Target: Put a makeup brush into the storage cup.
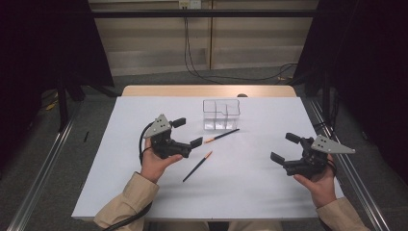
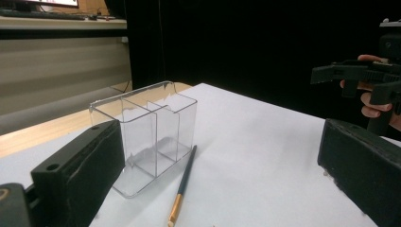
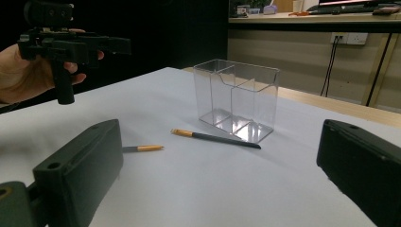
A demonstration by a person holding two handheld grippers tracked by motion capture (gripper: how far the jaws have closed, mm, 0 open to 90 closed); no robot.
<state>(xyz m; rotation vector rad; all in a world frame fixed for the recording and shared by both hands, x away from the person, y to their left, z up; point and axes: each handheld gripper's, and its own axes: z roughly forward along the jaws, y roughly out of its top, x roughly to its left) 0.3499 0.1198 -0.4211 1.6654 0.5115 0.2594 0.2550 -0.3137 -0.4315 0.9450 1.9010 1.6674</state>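
Clear organizer [image 1: 221,114] stands behind two pencils [image 1: 221,135], untouched.

The place is seen to be a lab or a test room, not a home. A white table [image 1: 250,192] is set inside a metal frame [image 1: 43,168], and black curtains [image 1: 370,72] are hung at both sides. A grey carpet floor [image 1: 159,79] is seen behind, where black cables [image 1: 192,57] are led down from a wall socket [image 1: 189,4]. A desk with a keyboard [image 3: 350,8] is placed by the far wall.
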